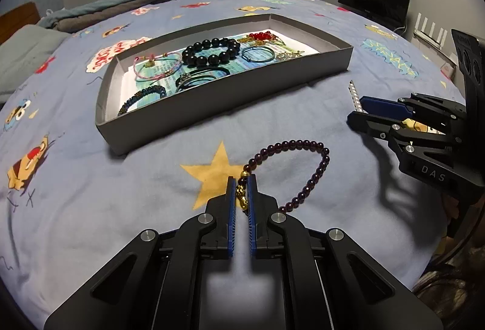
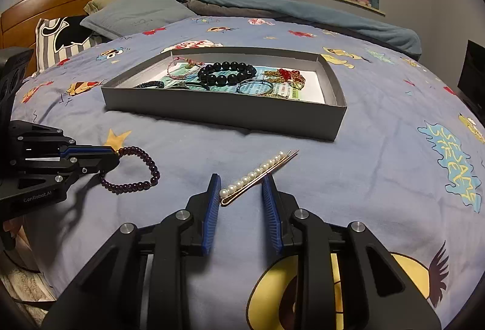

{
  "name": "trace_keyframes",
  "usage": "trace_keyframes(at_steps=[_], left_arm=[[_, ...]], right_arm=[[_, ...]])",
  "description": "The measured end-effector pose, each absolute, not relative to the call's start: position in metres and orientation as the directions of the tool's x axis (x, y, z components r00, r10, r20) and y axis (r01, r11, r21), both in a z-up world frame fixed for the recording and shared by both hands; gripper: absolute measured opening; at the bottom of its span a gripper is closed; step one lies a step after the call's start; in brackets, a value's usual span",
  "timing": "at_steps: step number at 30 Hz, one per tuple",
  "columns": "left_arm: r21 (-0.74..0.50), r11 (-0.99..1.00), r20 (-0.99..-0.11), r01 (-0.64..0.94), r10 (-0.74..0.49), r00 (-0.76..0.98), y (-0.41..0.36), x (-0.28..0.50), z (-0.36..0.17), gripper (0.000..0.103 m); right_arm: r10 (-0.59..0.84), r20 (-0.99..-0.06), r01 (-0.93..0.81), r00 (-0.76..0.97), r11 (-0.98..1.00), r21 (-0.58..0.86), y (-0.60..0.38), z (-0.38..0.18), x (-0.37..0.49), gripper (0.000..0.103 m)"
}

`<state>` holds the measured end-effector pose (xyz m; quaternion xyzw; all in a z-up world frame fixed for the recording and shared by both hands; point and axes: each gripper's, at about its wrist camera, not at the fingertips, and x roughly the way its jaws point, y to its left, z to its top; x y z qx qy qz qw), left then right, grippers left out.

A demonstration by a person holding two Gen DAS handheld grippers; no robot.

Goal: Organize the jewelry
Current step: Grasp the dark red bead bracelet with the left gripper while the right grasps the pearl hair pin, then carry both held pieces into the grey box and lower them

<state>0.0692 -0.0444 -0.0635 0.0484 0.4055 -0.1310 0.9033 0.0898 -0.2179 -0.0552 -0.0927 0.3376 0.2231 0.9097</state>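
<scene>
Left gripper [image 1: 242, 193]: low over the bedspread [image 1: 91, 193], pointing forward along it; jaws nearly closed, pinching the gold charm of the dark purple bead bracelet [image 1: 306, 169]; the loop lies on the cloth ahead and to its right
Right gripper [image 2: 242, 193]: also low and level, aimed toward the tray; jaws spread wide, gripping nothing; the pearl hair clip [image 2: 257, 175] lies on the cloth between its fingertips, slanting forward and right, its near end close to the left pad
Grey tray [image 2: 224, 111]: ahead of both grippers; holds black beads [image 2: 225, 74], thin bangles and cords
</scene>
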Motion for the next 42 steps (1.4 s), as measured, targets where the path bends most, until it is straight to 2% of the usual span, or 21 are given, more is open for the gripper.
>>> trace_keyframes(at_steps=[4, 9, 14, 23, 33, 42], left_arm=[[-0.018, 0.961, -0.745, 0.277, -0.197, 0.638, -0.044, 0.069, -0.063, 0.008], [-0.020, 0.960, -0.741, 0.279, -0.201, 0.640, -0.041, 0.069, -0.062, 0.008], [-0.013, 0.957, -0.738, 0.289, -0.204, 0.643, -0.041, 0.069, -0.061, 0.008], [0.004, 0.943, -0.675, 0.332, -0.242, 0.697, -0.040, 0.063, -0.029, 0.007], [0.044, 0.935, -0.592, 0.352, -0.259, 0.763, -0.040, 0.089, 0.028, 0.007], [-0.010, 0.926, -0.595, 0.378, -0.310, 0.742, -0.053, 0.140, 0.038, 0.007]], right_arm=[[0.336, -0.656, -0.472, 0.676, 0.881, -0.036, -0.217, -0.054, 0.086, 0.028], [0.330, -0.659, -0.466, 0.676, 0.884, -0.036, -0.220, -0.053, 0.082, 0.014], [0.329, -0.660, -0.452, 0.676, 0.892, -0.019, -0.224, -0.054, 0.085, 0.006], [0.348, -0.631, -0.447, 0.693, 0.894, 0.002, -0.229, -0.039, 0.083, 0.006], [0.354, -0.574, -0.419, 0.738, 0.908, 0.021, -0.241, 0.008, 0.117, 0.006], [0.341, -0.647, -0.368, 0.682, 0.924, 0.100, -0.235, 0.004, 0.184, 0.006]])
